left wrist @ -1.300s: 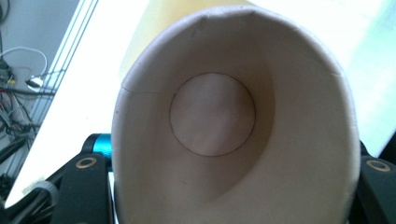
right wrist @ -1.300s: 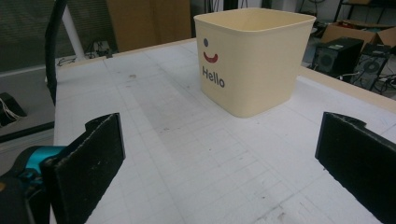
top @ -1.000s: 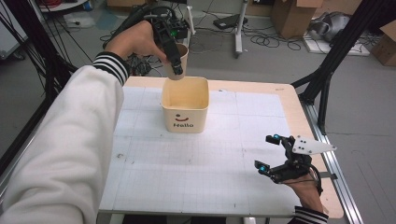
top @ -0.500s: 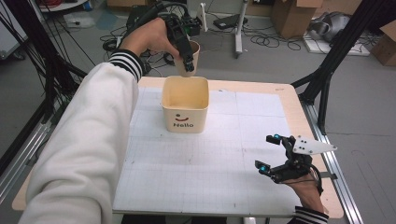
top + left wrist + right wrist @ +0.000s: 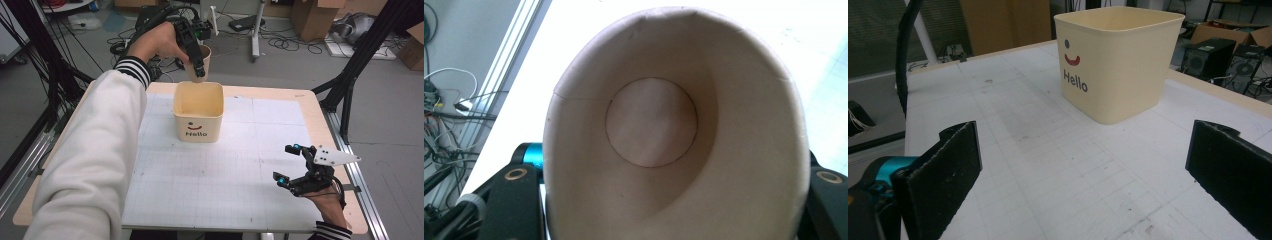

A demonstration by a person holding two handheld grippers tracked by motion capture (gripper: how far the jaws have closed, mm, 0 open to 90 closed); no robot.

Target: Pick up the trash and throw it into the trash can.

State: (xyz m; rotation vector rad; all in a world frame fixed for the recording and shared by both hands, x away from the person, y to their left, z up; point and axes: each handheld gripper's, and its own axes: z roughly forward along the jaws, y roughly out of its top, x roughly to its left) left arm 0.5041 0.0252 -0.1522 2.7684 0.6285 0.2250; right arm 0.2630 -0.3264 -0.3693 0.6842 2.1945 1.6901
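My left gripper is shut on a brown paper cup, held in the air just over the far rim of the cream "Hello" bin. In the left gripper view I look straight into the cup; it is empty and squeezed oval between the black fingers. My right gripper rests low at the table's front right, open with nothing between its jaws. From the right gripper view the bin stands upright ahead on the gridded mat.
The white gridded mat covers the wooden table, whose edges have metal rails. Cables, black frame legs and cardboard boxes lie on the floor beyond the far edge.
The left hand has carried the cup a little to the right above the bin's far rim. The right gripper has stayed still.
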